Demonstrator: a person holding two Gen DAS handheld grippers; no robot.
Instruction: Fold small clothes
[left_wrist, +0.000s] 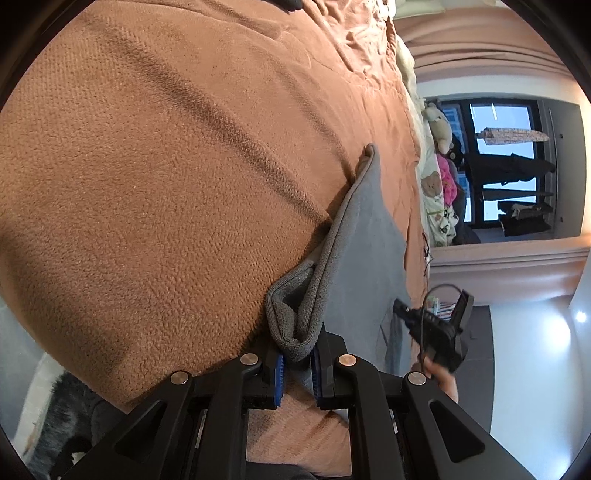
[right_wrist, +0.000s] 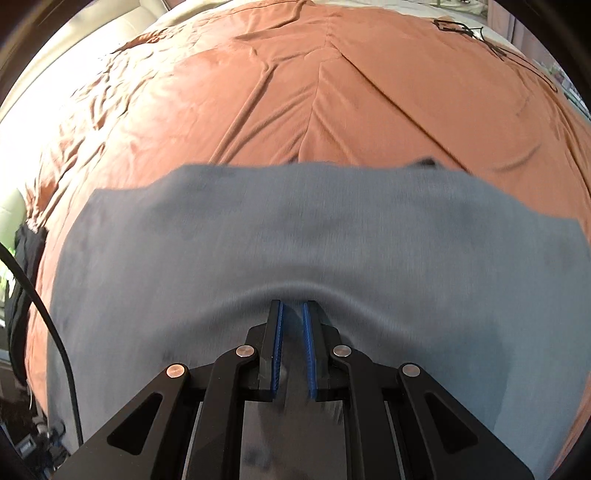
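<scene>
While left gripper (left_wrist: 297, 363) pinches grey cloth (left_wrist: 369, 236) (bunched), right gripper (right_wrist: 291, 325) grips its edge.

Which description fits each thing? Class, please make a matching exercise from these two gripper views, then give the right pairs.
Things:
1. grey cloth
2. orange blanket
3. left gripper
4. stuffed toy

Descriptions:
A. covers the bed
B. sits near the dark window
C. pinches a bunched fold
D. lies spread on the blanket

Pairs: 1-D, 2-A, 3-C, 4-B
</scene>
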